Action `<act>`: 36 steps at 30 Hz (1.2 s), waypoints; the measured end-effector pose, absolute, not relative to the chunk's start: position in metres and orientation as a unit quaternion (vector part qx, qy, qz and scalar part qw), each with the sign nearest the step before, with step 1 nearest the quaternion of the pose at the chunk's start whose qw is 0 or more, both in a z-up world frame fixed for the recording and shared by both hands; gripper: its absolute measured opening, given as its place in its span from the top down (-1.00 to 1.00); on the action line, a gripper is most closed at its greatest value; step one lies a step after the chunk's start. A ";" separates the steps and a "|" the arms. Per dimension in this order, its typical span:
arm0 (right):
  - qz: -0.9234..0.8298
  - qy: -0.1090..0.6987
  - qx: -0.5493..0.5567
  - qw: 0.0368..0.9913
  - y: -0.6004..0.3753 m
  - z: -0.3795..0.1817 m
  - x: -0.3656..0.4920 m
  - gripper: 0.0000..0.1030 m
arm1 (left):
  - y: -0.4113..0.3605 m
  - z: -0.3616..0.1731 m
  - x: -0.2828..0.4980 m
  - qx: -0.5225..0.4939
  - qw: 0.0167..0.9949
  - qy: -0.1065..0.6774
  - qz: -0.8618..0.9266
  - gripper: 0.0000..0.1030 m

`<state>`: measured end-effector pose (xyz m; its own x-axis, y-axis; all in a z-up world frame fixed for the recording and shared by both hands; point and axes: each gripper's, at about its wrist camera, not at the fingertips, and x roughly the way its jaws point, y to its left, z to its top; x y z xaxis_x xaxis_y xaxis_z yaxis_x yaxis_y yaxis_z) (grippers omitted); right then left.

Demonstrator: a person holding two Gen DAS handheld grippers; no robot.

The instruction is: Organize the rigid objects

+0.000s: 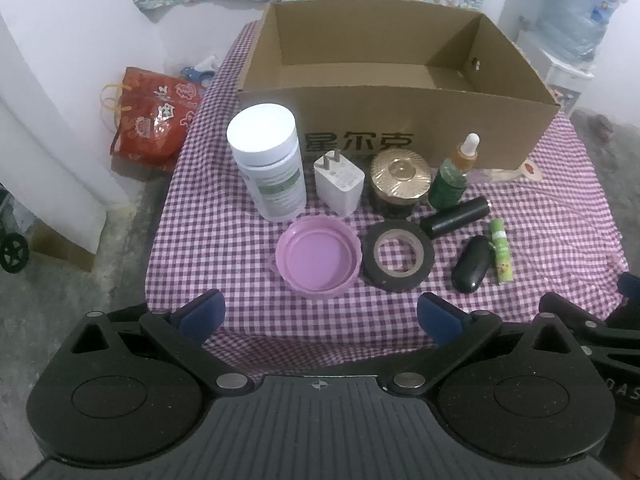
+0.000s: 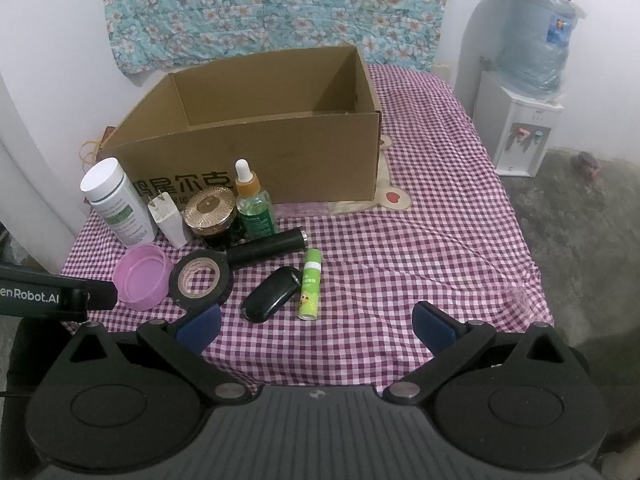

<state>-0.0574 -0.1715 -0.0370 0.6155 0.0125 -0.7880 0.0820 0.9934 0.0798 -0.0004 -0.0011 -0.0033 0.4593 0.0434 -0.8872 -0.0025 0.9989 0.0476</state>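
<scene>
**Both grippers poised, nothing picked yet**

The left gripper hangs with jaws spread wide and empty above the near edge of the checked cloth; the right gripper does likewise. From left to right stand the white bottle, charger plug, gold-lidded jar and dropper bottle, with the pink lid, tape roll, black tube, black case and green stick nearer. The cardboard box behind appears empty. Sorting seems unstarted; the next move needs one gripper lowered over a single item.
</scene>
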 end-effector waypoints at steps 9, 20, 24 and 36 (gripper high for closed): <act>-0.019 0.437 0.054 0.898 -0.171 -0.037 -0.057 -1.00 | 0.000 -0.003 0.000 0.020 0.854 0.519 0.013 -0.99; -0.018 0.436 0.053 0.898 -0.171 -0.036 -0.056 -1.00 | 0.000 -0.002 0.001 0.022 0.854 0.520 0.009 -0.99; -0.019 0.436 0.053 0.898 -0.171 -0.036 -0.056 -1.00 | 0.000 -0.002 0.001 0.023 0.854 0.520 0.009 -0.99; -0.018 0.434 0.053 0.899 -0.173 -0.037 -0.055 -1.00 | -0.001 -0.005 0.002 0.030 0.851 0.525 0.007 -0.99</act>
<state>-0.0547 -0.1734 -0.0368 0.6234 0.0127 -0.7818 0.0784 0.9938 0.0787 0.0022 -0.0013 -0.0047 0.4492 0.0432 -0.8924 0.0198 0.9981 0.0583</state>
